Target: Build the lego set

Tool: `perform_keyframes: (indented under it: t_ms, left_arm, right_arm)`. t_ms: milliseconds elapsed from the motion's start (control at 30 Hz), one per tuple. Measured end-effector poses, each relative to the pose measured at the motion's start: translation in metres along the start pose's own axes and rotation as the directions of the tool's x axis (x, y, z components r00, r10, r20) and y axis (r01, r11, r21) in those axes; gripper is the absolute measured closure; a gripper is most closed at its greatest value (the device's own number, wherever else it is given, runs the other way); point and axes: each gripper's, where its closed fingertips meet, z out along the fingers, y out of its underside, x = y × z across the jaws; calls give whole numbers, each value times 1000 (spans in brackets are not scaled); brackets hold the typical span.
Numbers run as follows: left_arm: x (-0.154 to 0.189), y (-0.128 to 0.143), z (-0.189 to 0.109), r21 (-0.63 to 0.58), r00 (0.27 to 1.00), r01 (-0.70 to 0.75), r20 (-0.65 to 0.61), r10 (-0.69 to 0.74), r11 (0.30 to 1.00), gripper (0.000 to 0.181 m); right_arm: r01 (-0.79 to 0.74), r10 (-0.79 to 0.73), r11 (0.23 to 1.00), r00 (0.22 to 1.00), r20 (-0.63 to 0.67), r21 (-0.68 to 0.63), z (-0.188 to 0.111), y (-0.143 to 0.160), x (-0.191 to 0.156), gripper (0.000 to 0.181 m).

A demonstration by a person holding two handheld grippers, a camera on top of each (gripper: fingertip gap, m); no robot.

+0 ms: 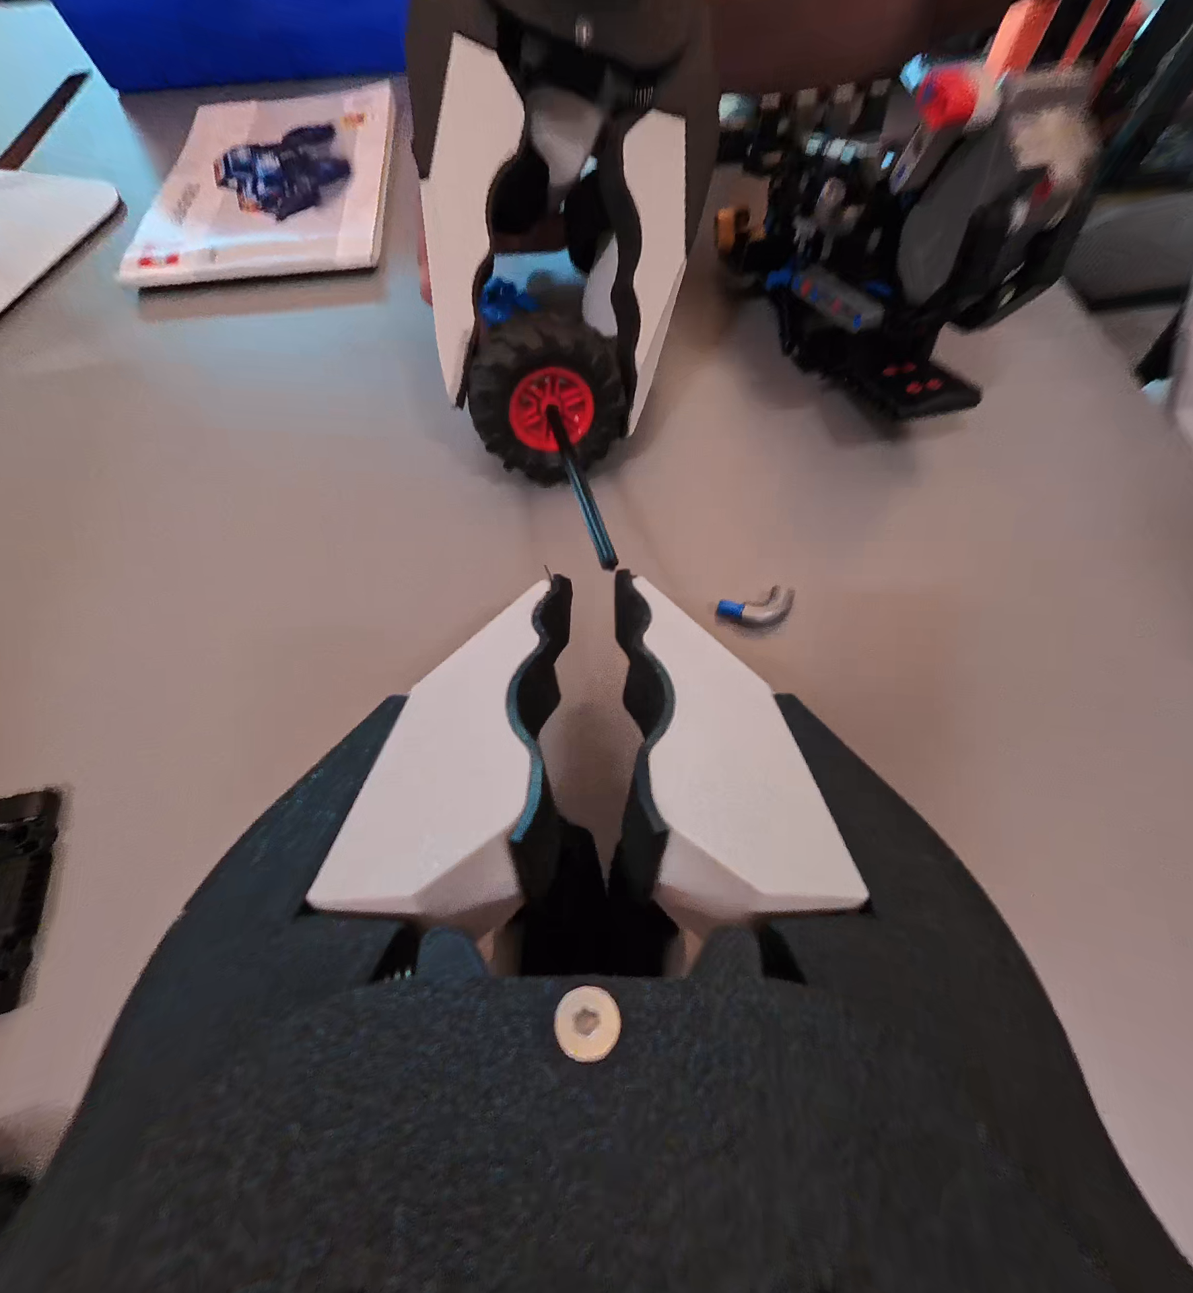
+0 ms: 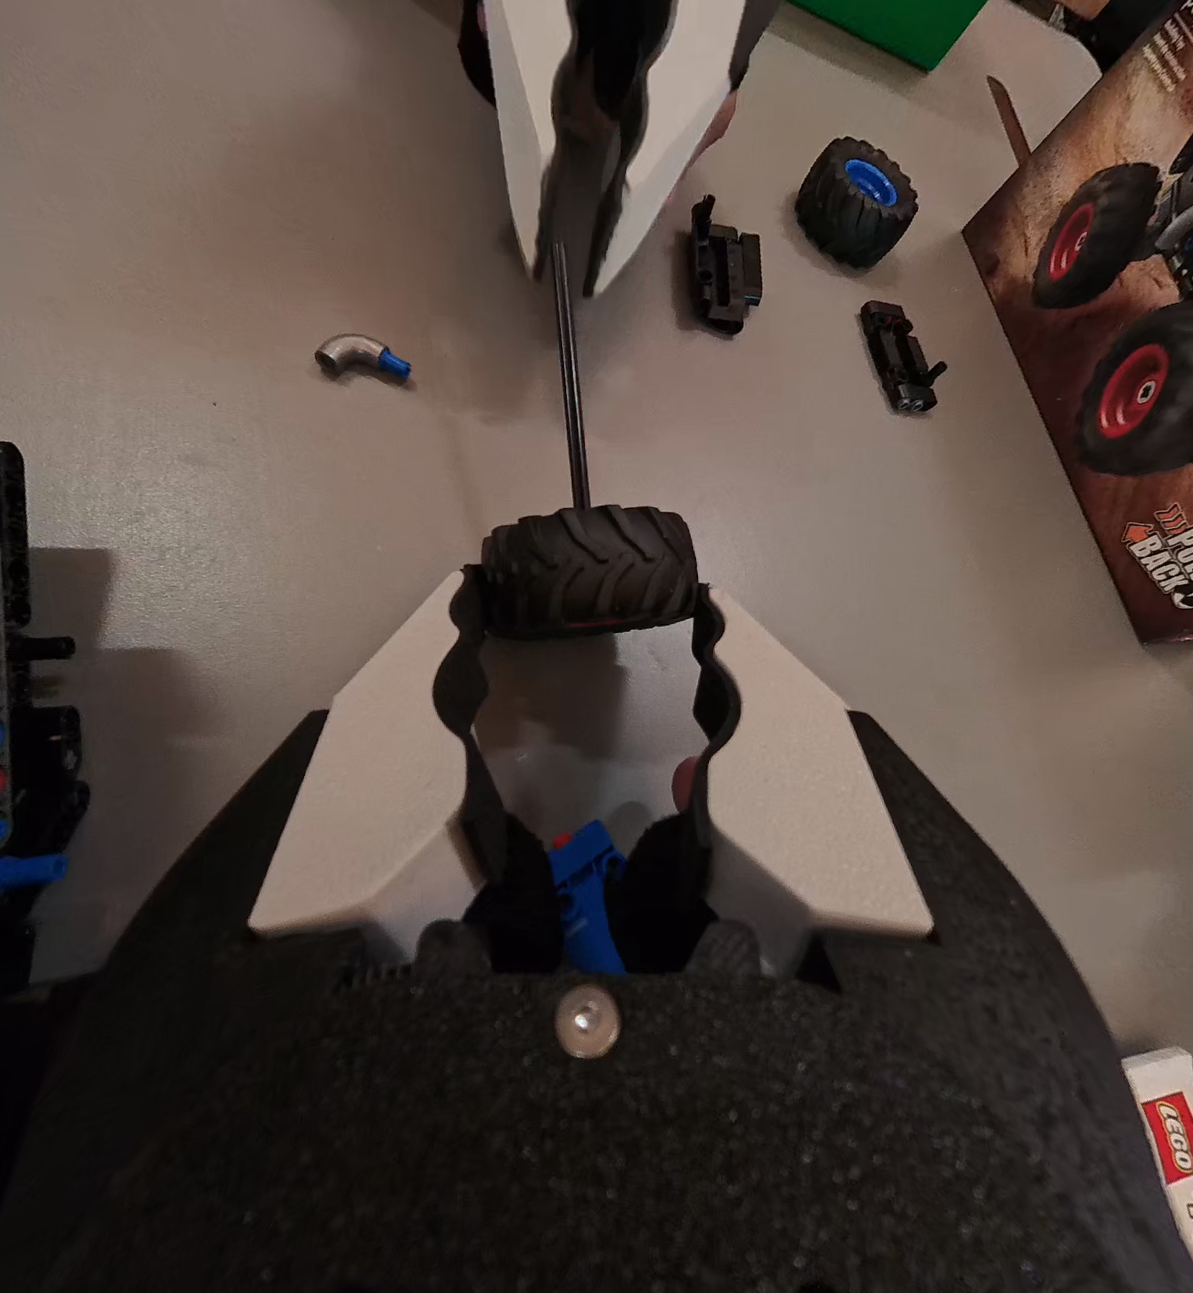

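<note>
Right tool (image 2: 583, 595) grips black tire with red hub (image 1: 550, 406) above the surface (image 1: 230, 560); axle (image 1: 583, 497) seated in hub. Left tool (image 1: 590, 584) released, its tips just at the axle's free end, gap narrow.

I see a silver elbow piece (image 2: 361, 355) with a blue pin lying on the table (image 2: 160, 245), a blue-hubbed wheel (image 2: 857, 201), two black brick assemblies (image 2: 725, 269) and a printed box (image 2: 1139, 336).
</note>
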Motion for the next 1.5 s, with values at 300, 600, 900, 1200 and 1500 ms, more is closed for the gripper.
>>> perform_keyframes:
  t_ms: [300,600,900,1200,1500]
  left_arm:
    - [1,-3,4,2,1000,-13,10,13,1000,177]
    - [2,-18,4,85,1000,0,8,-1,996,179]
    - [-14,-46,11,200,973,-67,232,20,977,175]
    - [-43,-86,-33,500,896,-103,422,-138,860,173]
    - [-47,-82,1,493,931,125,242,-273,861,175]
  right_arm:
    - [-10,10,1000,1000,-2,4,0,1,1,122]
    - [-15,15,1000,1000,-12,-2,0,3,2,122]
    - [-119,119,992,993,-12,-30,4,5,7,122]
    - [-177,177,983,984,-4,-43,7,3,9,122]
    - [-243,248,963,968,27,-113,3,19,7,122]
